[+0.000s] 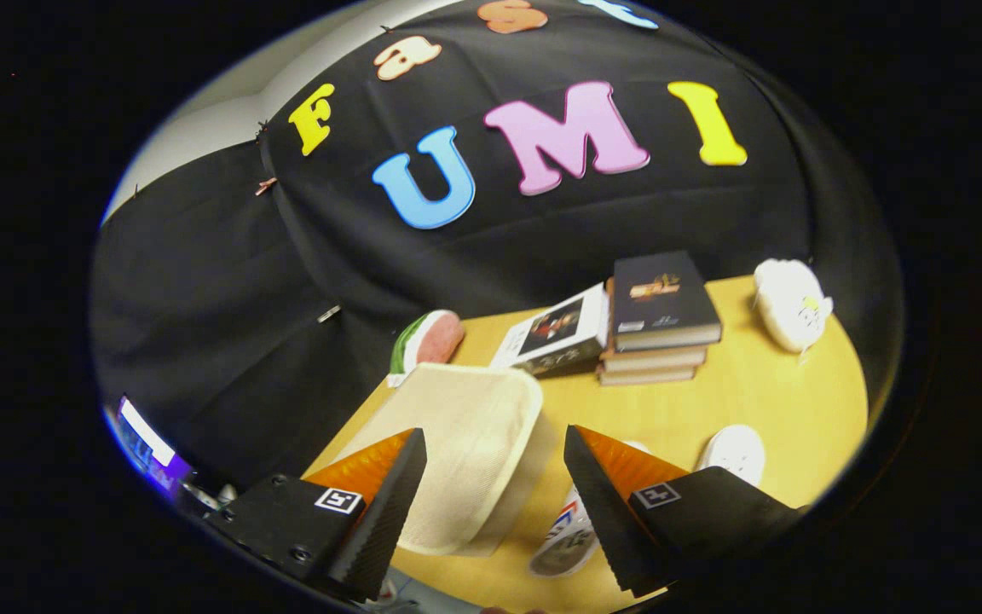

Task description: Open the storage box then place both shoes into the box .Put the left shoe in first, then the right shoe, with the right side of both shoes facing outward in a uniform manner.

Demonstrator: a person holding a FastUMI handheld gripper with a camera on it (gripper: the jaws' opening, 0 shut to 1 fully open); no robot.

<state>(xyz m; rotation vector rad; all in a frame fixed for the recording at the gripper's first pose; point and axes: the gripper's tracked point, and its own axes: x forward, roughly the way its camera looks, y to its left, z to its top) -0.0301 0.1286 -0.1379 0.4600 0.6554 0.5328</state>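
A cream fabric storage box [465, 443] stands on the yellow table [764, 392], and its lid looks shut. My gripper [495, 431] hovers open above the box's near half, with nothing held; the lid shows in the gap between the fingers. A white shoe with red and blue marks [561, 539] lies just right of the box, partly hidden behind the right finger [606, 503]. A second white shoe [734, 452] lies farther right, beyond that finger.
Beyond the box are a stack of books [657, 320] with a white book [555, 333] leaning on it, and a watermelon-slice toy [427, 339] at the table's far edge. A white plush toy [791, 304] sits at the far right. Black cloth walls the booth behind.
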